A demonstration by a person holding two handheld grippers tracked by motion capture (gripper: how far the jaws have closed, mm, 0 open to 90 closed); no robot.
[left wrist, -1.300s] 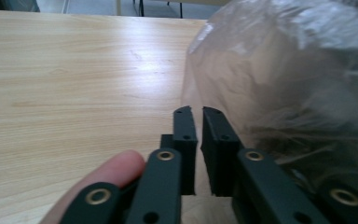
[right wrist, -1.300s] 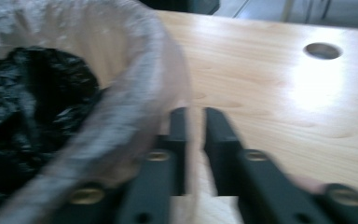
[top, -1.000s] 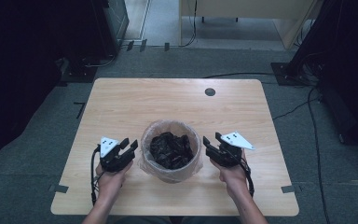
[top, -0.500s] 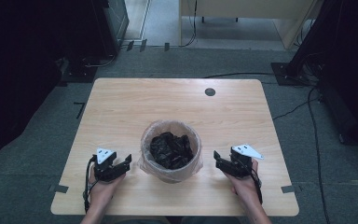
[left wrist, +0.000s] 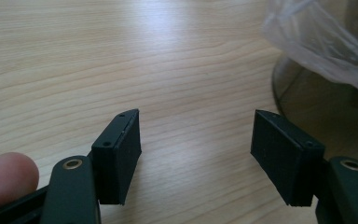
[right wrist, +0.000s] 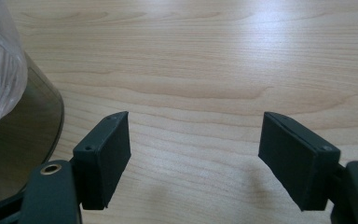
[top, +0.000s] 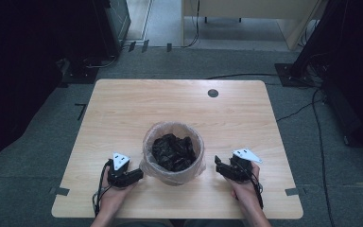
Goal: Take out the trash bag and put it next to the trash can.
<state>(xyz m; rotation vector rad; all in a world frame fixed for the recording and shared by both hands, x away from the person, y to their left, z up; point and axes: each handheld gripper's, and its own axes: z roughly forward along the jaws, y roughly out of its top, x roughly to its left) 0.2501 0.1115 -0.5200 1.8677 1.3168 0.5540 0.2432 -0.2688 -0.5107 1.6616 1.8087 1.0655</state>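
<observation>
A small bin [top: 172,153] lined with a clear plastic bag stands on the wooden table [top: 179,109], holding dark crumpled material [top: 172,151]. My left gripper [top: 134,175] rests low on the table just left of the bin, open with nothing between its jaws. In the left gripper view [left wrist: 196,154] the bin's base [left wrist: 326,107] and bag edge [left wrist: 321,42] are at the right. My right gripper [top: 220,168] sits just right of the bin, also open and empty. In the right gripper view [right wrist: 193,156] the bin's wall [right wrist: 18,140] is at the left.
A round dark grommet [top: 212,93] sits near the table's far edge. Bare wood stretches beyond the bin. Grey floor, cables [top: 293,111] and dark equipment [top: 350,71] surround the table. The table's near edge is close behind both hands.
Both grippers have drawn back from the bin's sides toward the near edge and dropped lower onto the table. The bin has stayed put.
</observation>
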